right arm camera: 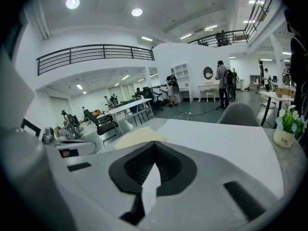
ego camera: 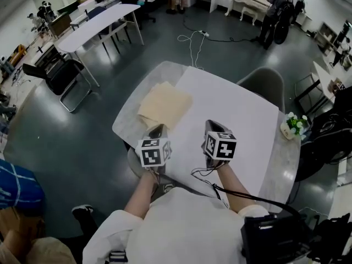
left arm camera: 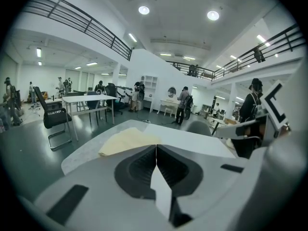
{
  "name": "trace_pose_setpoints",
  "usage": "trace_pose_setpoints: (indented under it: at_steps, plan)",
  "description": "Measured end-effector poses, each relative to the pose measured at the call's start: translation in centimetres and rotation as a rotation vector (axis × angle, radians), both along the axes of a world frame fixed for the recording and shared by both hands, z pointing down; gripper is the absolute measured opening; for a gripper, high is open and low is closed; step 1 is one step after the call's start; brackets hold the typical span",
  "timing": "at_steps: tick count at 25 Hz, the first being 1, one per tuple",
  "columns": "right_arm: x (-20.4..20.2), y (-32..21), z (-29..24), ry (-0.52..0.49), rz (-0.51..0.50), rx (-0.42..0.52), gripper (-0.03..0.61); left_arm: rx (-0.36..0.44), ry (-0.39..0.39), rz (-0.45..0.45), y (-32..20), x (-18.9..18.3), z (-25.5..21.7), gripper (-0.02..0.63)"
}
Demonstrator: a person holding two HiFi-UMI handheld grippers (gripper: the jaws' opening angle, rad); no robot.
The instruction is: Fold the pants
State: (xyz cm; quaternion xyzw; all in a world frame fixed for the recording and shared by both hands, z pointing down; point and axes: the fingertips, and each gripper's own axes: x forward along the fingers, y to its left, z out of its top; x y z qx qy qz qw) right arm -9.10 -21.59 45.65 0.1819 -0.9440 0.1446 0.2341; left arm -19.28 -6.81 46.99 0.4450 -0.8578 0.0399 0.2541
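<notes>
Lying folded into a cream square, the pants [ego camera: 164,104] sit on the left part of the desk [ego camera: 278,166], at the edge of a white sheet [ego camera: 236,114]. Lower in the frame, the left gripper [ego camera: 159,128] and right gripper [ego camera: 212,125] hover with fingers pressed together on nothing. Their marker cubes hide much of them, and each gripper view shows only a strip of the pants.

The pants [ego camera: 165,106] lie on the left part of the table [ego camera: 278,164], at the left edge of the sheet [ego camera: 236,111] that covers its middle. Your left gripper [ego camera: 158,128] is just on your side of the pants, and your right gripper [ego camera: 212,125] is to its right, over the sheet. A flower pot [ego camera: 291,126] stands at the table's right edge, and a chair [ego camera: 265,82] stands behind the far side.
</notes>
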Motion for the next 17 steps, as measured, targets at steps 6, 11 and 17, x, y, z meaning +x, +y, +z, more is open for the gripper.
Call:
trace_pose_setpoints:
  at_steps: [6, 11, 17]
  plan:
    - [0.8, -0.5, -0.2, 0.005, 0.006, 0.022, -0.009, -0.003, 0.004, 0.005, -0.5, 0.4, 0.2, 0.009]
    - [1.2, -0.8, -0.2, 0.005, 0.020, 0.016, -0.009, -0.006, 0.006, 0.014, -0.8, 0.6, 0.3, 0.009]
    - [1.2, -0.9, -0.3, -0.002, 0.032, 0.008, -0.009, -0.012, 0.001, 0.018, -0.8, 0.2, 0.4, 0.009]
